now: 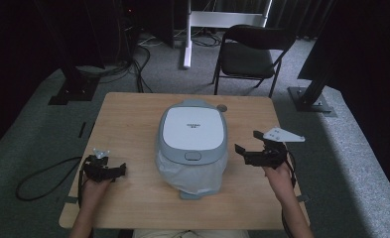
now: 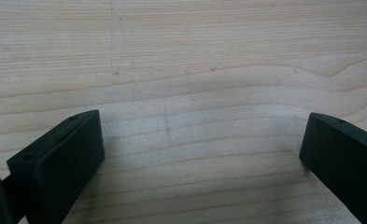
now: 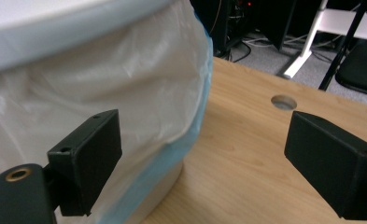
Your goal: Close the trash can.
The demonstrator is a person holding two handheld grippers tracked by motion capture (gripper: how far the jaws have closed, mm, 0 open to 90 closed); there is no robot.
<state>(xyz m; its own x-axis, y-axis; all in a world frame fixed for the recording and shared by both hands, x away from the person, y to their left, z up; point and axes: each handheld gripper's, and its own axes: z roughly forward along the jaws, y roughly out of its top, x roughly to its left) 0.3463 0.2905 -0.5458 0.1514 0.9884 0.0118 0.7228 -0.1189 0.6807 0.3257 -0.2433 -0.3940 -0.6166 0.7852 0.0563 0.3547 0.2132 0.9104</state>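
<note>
A grey-blue lidded bin (image 1: pixel 193 130) with a white lid panel stands in the middle of the wooden table (image 1: pixel 128 119). A white plastic liner bag (image 1: pixel 192 173) spills out under its rim at the near side; the bag (image 3: pixel 102 93) shows close up in the right gripper view. My right gripper (image 1: pixel 244 141) hovers open just right of the bin, jaws pointed at it. My left gripper (image 1: pixel 119 171) rests low at the table's near left, open over bare wood (image 2: pixel 195 93), well apart from the bin.
A round cable hole (image 3: pixel 284 101) sits in the table behind the bin. Beyond the table stand a black folding chair (image 1: pixel 249 54), a white stand leg (image 1: pixel 187 44) and black frame posts. A cable loops on the carpet at left (image 1: pixel 38 181).
</note>
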